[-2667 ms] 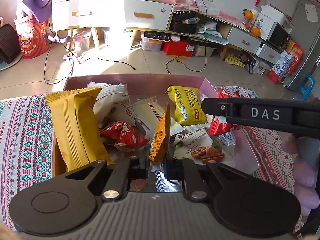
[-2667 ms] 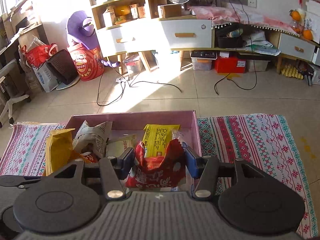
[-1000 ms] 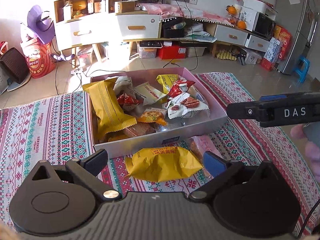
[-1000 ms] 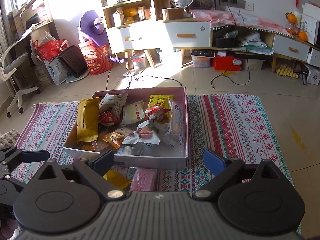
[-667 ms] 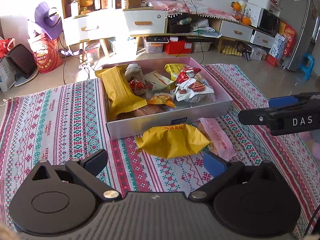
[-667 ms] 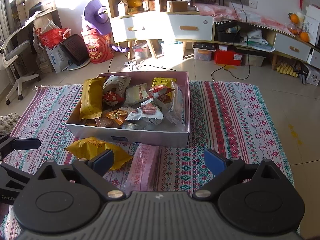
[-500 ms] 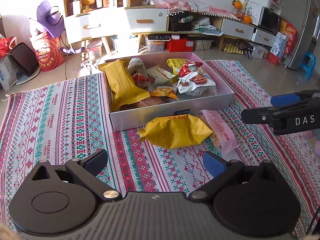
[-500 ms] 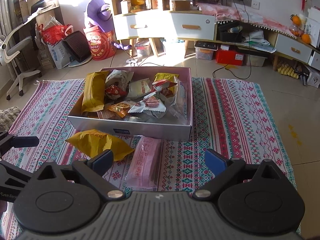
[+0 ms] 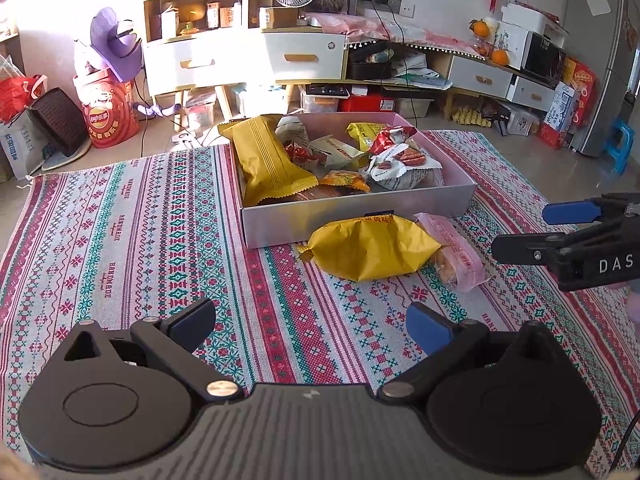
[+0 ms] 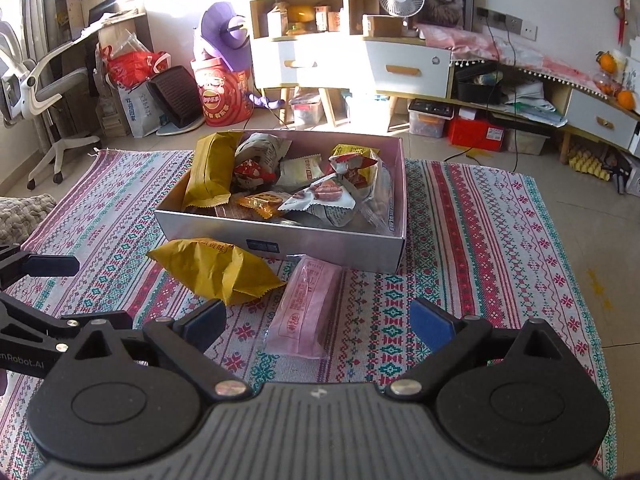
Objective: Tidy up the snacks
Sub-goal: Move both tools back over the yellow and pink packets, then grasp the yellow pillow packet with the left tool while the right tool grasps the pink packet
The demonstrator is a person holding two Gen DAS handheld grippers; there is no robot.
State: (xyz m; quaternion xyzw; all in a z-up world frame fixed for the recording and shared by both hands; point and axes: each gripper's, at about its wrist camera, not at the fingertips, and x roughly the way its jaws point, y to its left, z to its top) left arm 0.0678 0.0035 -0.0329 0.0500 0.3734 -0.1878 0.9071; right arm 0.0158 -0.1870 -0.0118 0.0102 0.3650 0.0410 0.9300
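A pink box (image 9: 360, 216) (image 10: 280, 240) holding several snack packets sits on a patterned rug. A long yellow packet (image 9: 268, 160) leans at its left side. In front of the box lie a yellow snack bag (image 9: 372, 248) (image 10: 216, 268) and a pink packet (image 9: 452, 252) (image 10: 308, 308). My left gripper (image 9: 310, 326) is open and empty, above the rug short of the yellow bag. My right gripper (image 10: 316, 324) is open and empty, just short of the pink packet; it also shows in the left wrist view (image 9: 568, 232).
The patterned rug (image 9: 120, 220) covers the floor around the box. Behind it stand white drawer cabinets (image 9: 244, 60), a red bucket (image 9: 110, 118), bags, cables and a grey fridge (image 9: 604, 60). An office chair (image 10: 36, 92) stands at the far left.
Both grippers let go of their packets in the box, opened and drew back. The yellow bag and pink packet in front of the box came into view.
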